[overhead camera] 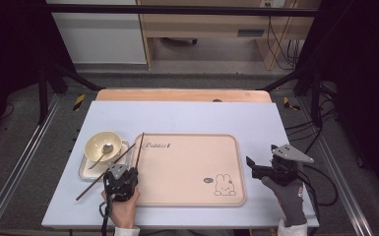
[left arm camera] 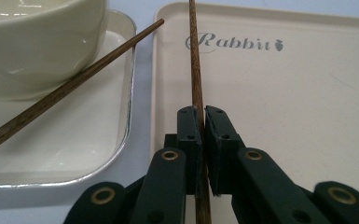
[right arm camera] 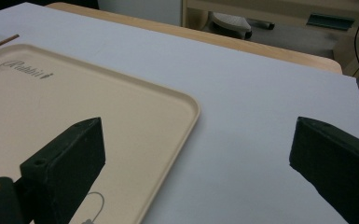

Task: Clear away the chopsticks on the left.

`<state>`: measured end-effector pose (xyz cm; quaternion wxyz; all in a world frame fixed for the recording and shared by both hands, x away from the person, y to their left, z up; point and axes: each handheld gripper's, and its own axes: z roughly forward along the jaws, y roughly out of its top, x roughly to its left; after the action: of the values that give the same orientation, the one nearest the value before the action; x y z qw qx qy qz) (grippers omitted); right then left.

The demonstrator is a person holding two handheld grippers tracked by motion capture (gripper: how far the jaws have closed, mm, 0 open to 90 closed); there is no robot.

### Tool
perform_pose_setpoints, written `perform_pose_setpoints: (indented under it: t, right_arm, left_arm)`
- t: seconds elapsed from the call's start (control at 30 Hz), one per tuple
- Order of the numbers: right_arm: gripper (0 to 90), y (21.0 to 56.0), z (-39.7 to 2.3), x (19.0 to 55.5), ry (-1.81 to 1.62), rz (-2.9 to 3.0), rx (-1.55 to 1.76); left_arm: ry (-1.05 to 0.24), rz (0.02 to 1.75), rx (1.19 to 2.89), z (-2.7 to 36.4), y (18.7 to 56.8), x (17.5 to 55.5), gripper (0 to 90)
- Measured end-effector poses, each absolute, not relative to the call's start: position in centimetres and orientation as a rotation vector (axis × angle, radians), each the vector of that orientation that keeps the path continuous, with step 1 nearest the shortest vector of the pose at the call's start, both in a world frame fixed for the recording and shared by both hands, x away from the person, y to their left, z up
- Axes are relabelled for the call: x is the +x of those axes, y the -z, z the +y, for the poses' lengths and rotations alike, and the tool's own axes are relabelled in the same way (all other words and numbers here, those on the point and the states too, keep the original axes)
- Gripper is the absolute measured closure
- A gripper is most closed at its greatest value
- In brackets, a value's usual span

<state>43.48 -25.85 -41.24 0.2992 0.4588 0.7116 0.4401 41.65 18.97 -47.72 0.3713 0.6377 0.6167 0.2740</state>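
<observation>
On white table cover (overhead camera: 187,115), beige tray (overhead camera: 187,169) beside small dish (overhead camera: 86,169) with bowl (overhead camera: 101,145). Left gripper (left arm camera: 203,114) clamped on one chopstick (left arm camera: 195,70), second chopstick (left arm camera: 70,86) across dish. Right gripper (right arm camera: 196,154) wide apart, holding nothing.

Left gripper (overhead camera: 121,181) sits low at the near left, held from below by a bare hand (overhead camera: 123,210), wrist coming in from the bottom edge. Its fingers (left arm camera: 189,140) point away from the person, pressed nearly together on a thin stick. Right gripper (overhead camera: 266,171) at the near right, in a grey-gloved hand (overhead camera: 289,196), fingers (right arm camera: 70,163) spread wide with nothing between them, apparently aimed leftward and forward.
</observation>
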Motion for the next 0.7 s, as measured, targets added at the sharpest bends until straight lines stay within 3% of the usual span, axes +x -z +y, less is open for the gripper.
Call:
perform_pose_setpoints:
  t: [0.7]
  right_arm:
    - [3.6, 41.20, -25.90, 43.45, -1.168, 1.884, 1.216]
  left_arm:
    - [-0.695, 1.590, 1.675, 18.63, 48.31, 41.92, 81.4]
